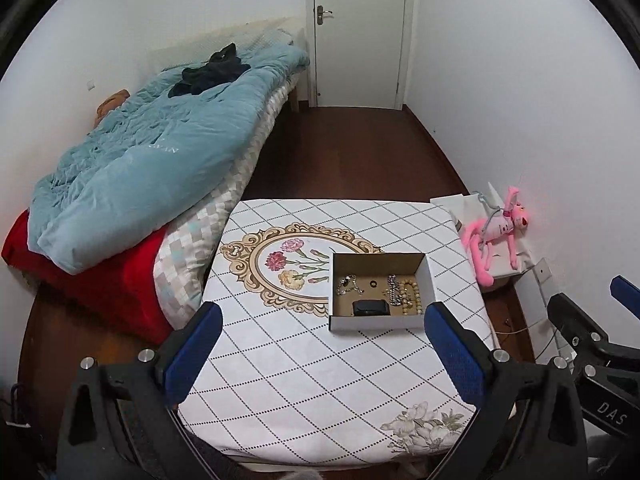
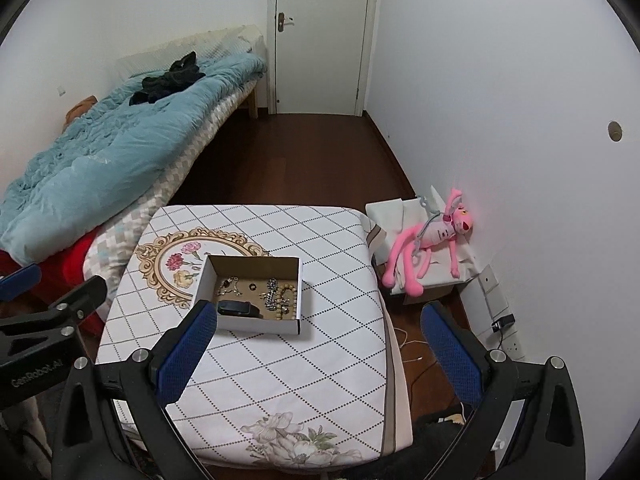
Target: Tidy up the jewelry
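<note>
Matt cardboard box [image 1: 380,322] on printed cloth table cover [image 1: 304,380] (smooth), beside glossy dark wood floor [image 1: 340,152].

Open cardboard box [image 1: 380,292] on table, holding chains, bead bracelet [image 1: 412,298], ring

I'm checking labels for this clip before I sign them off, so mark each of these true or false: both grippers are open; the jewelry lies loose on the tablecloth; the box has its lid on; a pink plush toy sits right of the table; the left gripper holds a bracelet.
1. Both grippers are open. True: the left gripper and right gripper hold their jaws wide apart.
2. The jewelry lies loose on the tablecloth. False: the jewelry lies inside the box.
3. The box has its lid on. False: it is open at the top.
4. A pink plush toy sits right of the table. True: the plush toy lies beside the table, by the wall.
5. The left gripper holds a bracelet. False: it is empty.
</note>
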